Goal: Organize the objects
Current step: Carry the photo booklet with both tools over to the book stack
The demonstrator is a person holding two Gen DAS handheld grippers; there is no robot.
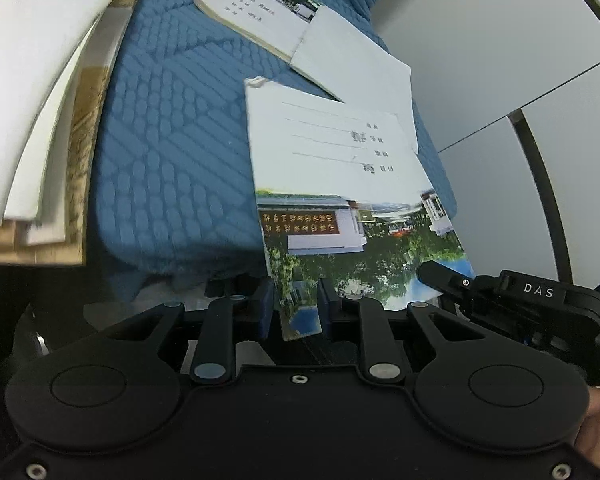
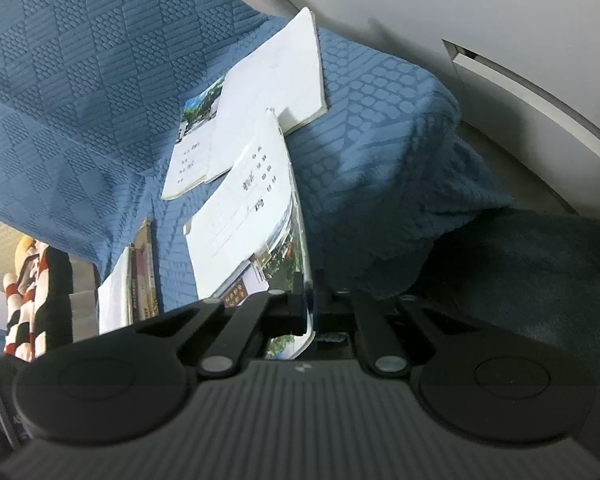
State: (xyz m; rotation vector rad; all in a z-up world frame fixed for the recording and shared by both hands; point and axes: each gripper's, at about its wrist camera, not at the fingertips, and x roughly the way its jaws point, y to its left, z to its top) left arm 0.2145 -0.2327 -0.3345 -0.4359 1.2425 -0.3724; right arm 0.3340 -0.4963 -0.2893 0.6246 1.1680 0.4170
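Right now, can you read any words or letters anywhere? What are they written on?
"DAS": white letters on the right gripper, seen from the left wrist camera.
Handwriting and printed characters on the lined notebook cover: too blurred to read.
Gold characters on the sign in that cover's photo: too blurred.
Writing on the second notebook further back: too small.
Print on the book spines in the stack: too small.

A booklet (image 1: 332, 168) lies on the quilted bed cover (image 1: 172, 128), its near corner between both hand-held grippers. Behind it a second booklet (image 1: 256, 8) lies partly under a loose sheet (image 1: 356, 64). A stack of books (image 1: 44, 120) sits to the left.
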